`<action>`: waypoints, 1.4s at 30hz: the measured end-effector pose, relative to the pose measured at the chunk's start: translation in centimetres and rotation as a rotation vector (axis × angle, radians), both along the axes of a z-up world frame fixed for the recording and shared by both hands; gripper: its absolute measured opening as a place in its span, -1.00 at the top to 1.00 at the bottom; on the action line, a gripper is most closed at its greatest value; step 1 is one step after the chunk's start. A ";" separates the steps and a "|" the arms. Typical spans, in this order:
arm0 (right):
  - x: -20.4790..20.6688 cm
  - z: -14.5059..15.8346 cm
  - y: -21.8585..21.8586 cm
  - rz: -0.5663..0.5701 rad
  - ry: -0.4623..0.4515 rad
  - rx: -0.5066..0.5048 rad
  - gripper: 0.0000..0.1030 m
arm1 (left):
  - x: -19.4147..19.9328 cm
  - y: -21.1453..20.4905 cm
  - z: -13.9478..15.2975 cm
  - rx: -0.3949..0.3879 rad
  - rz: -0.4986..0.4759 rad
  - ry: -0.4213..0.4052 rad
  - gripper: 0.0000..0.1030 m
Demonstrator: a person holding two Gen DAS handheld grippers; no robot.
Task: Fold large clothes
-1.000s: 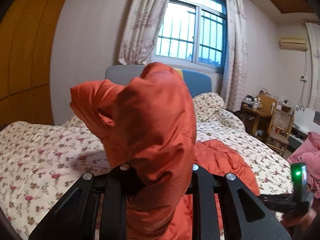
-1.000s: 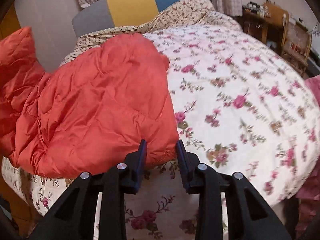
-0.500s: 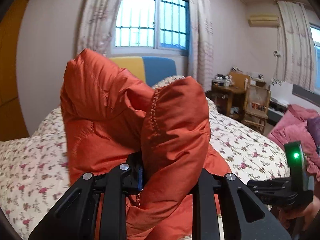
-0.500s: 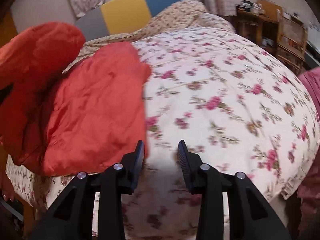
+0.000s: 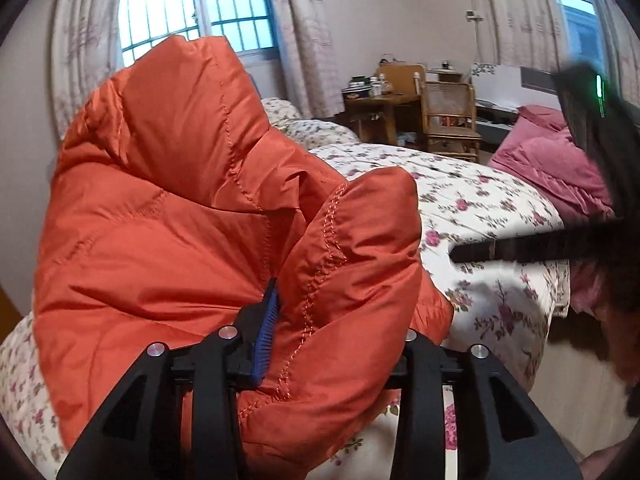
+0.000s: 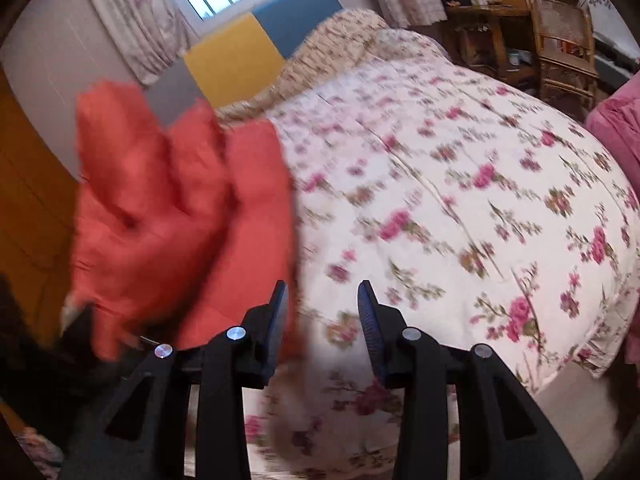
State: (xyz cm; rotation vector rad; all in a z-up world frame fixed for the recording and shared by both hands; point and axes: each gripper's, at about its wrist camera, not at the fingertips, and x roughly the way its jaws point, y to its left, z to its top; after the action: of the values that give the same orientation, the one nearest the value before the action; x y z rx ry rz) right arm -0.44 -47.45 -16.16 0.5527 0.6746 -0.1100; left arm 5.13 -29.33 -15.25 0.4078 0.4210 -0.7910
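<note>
An orange puffer jacket point(image 5: 192, 216) fills the left wrist view, bunched up and lifted off the bed. My left gripper point(image 5: 332, 328) is shut on a thick fold of it; the right finger is hidden under the fabric. In the right wrist view the jacket point(image 6: 168, 216) is blurred at the left, above the floral bedspread point(image 6: 460, 208). My right gripper point(image 6: 322, 312) is open and empty, just right of the jacket's edge. It also shows as a dark blurred shape in the left wrist view point(image 5: 520, 248).
The bed has a yellow and blue headboard point(image 6: 256, 52) under a barred window point(image 5: 200, 4). A wooden desk and wicker chair point(image 6: 560, 40) stand at the far right. A pink quilt point(image 5: 552, 168) lies beside the bed. An orange wooden wall point(image 6: 28, 184) is at the left.
My left gripper has swung to the right with the jacket held up. My right gripper has let go of the jacket's hem, pulled away and stays open.
</note>
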 end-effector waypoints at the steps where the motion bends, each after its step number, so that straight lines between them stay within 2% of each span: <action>1: 0.0 0.6 0.2 0.019 -0.027 0.016 0.26 | 0.0 0.1 -0.3 -0.004 -0.008 -0.003 0.30; 3: -0.4 2.2 1.0 0.103 -0.102 0.071 0.12 | 0.0 0.4 -0.6 -0.021 -0.017 0.000 0.30; 5: -0.2 3.3 1.9 0.182 -0.135 0.108 0.07 | 0.0 0.7 -0.7 -0.027 -0.020 -0.003 0.29; 9: 1.0 3.9 4.4 0.265 -0.096 0.058 0.08 | -0.4 1.3 -0.8 -0.033 -0.022 -0.021 0.29; 10: 1.4 3.7 4.7 0.265 -0.078 0.053 0.22 | -0.5 1.5 -0.8 -0.038 -0.021 -0.020 0.29; 11: 1.7 3.5 4.8 0.265 -0.067 0.056 0.48 | -0.7 1.7 -0.8 -0.040 -0.020 -0.018 0.24; 13: 2.3 3.0 5.3 0.274 -0.031 0.047 0.69 | -1.2 2.2 -0.5 -0.031 -0.024 -0.015 0.21; 15: 2.8 2.7 5.3 0.266 -0.002 0.028 0.77 | -2.2 3.1 -0.3 -0.026 -0.060 -0.014 0.11; 16: 3.0 2.4 5.2 0.256 0.013 0.021 0.81 | -2.6 3.8 -0.1 -0.032 -0.094 -0.018 -0.01; 17: 3.2 1.9 5.1 0.236 0.036 0.011 0.84 | -3.2 4.6 0.1 -0.043 -0.123 -0.017 -0.24; 19: 3.3 0.9 4.6 0.206 0.067 0.008 0.86 | -4.2 6.7 0.8 -0.094 -0.152 -0.013 -0.47; 20: 3.3 0.4 4.1 0.198 0.080 0.027 0.87 | -4.4 7.6 1.2 -0.119 -0.149 -0.012 -0.47; 23: 2.9 -0.9 3.3 0.190 0.105 0.068 0.89 | -3.0 10.9 3.2 -0.202 -0.052 -0.031 -0.47; 27: 2.1 -2.1 2.9 0.190 0.109 0.100 0.89 | 3.0 15.3 5.7 -0.319 0.203 -0.043 -0.54; 30: 1.4 -1.4 2.9 0.202 0.067 0.086 0.81 | 9.0 17.7 6.6 -0.377 0.469 -0.023 -0.54; 31: 1.1 -1.2 2.8 0.205 0.051 0.085 0.66 | 11.3 18.4 6.5 -0.401 0.560 0.014 -0.53; 32: 0.8 -0.8 2.6 0.198 0.034 0.081 0.56 | 12.7 18.5 6.4 -0.422 0.591 0.057 -0.52; 33: 0.5 -0.3 2.5 0.194 0.011 0.077 0.56 | 14.7 18.7 6.0 -0.458 0.609 0.127 -0.48; 35: -0.2 1.1 2.2 0.176 -0.038 0.043 0.56 | 16.3 17.9 5.4 -0.490 0.562 0.209 -0.21; 38: -0.5 3.7 2.1 0.126 -0.094 -0.061 0.56 | 16.2 15.4 5.1 -0.441 0.504 0.190 0.21; 42: 0.4 7.2 2.7 0.122 -0.175 -0.110 0.56 | 15.5 11.7 5.7 -0.352 0.456 0.164 0.27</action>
State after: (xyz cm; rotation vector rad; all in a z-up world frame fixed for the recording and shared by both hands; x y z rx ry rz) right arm -0.06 -44.72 -8.98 0.4089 0.5273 0.0153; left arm 20.65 -17.65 -9.59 -0.0851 0.4944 -0.4399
